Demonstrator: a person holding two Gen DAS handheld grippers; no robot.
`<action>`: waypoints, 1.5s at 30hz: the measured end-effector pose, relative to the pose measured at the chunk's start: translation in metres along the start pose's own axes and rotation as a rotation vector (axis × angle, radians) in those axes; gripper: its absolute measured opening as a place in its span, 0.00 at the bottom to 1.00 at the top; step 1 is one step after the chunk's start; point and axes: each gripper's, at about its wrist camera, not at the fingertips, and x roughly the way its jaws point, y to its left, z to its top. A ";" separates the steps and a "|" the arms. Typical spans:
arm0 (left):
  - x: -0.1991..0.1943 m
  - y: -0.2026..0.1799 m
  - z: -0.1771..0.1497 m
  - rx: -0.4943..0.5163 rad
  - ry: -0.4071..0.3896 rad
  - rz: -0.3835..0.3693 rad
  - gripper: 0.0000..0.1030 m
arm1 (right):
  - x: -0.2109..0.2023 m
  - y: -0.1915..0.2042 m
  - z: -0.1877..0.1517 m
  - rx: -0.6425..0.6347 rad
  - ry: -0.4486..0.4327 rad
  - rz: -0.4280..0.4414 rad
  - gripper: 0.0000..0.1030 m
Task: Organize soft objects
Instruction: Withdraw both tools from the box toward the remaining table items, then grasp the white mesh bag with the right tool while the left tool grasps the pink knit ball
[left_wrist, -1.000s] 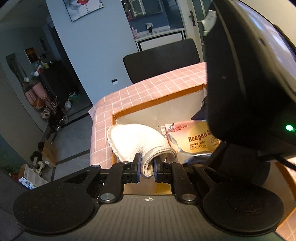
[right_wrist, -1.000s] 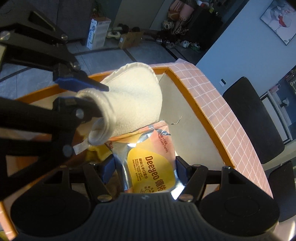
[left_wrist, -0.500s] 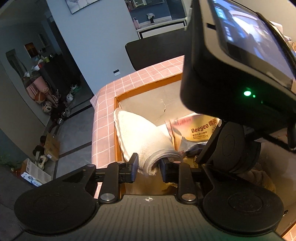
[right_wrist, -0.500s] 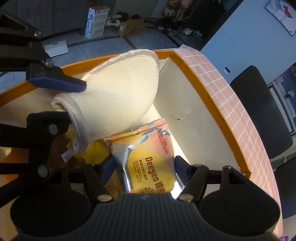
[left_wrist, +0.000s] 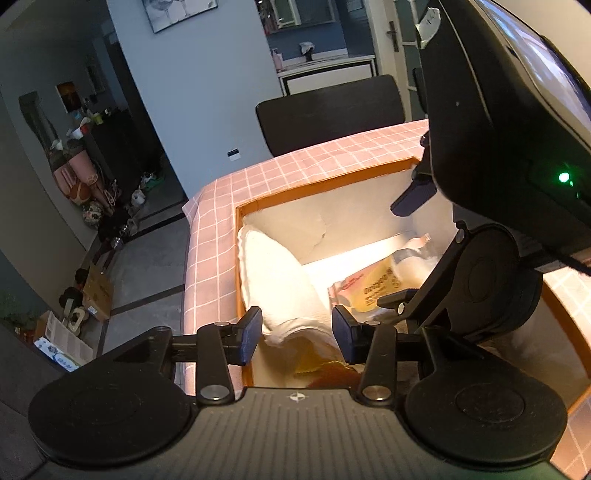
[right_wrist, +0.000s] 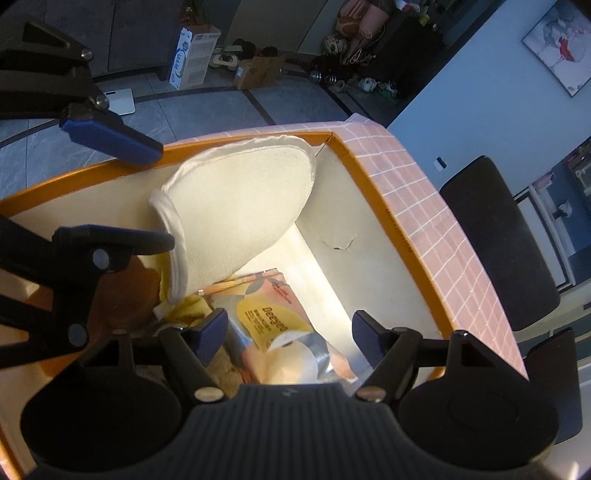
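A white cloth slipper (left_wrist: 273, 280) lies in the orange-rimmed box (left_wrist: 314, 186), leaning on its far-left corner; it also shows in the right wrist view (right_wrist: 240, 221). My left gripper (left_wrist: 295, 334) is open, its pads either side of the slipper's cuff without squeezing it; it also shows in the right wrist view (right_wrist: 118, 188). A yellow "Deeyeo" tissue pack (right_wrist: 273, 325) lies on the box floor; it also shows in the left wrist view (left_wrist: 376, 290). My right gripper (right_wrist: 290, 338) is open above the pack, apart from it.
The box sits on a table with a pink checked cloth (left_wrist: 295, 166). Yellow and brown soft items (right_wrist: 122, 295) lie under the slipper's cuff. A black chair (left_wrist: 328, 107) stands behind the table. The right gripper's body (left_wrist: 498, 147) fills the right of the left wrist view.
Both grippers have opened. The left one let go of the slipper, which now rests in the box corner. The right one released the tissue pack onto the box floor.
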 end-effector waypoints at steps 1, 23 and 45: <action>-0.002 -0.002 0.000 0.005 0.000 -0.002 0.50 | -0.004 0.001 -0.002 -0.005 -0.005 -0.002 0.71; -0.097 -0.086 0.000 0.028 -0.264 -0.141 0.36 | -0.150 -0.014 -0.125 0.085 -0.213 -0.006 0.71; -0.015 -0.213 0.040 0.205 -0.241 -0.331 0.47 | -0.121 -0.126 -0.324 0.569 -0.046 -0.033 0.71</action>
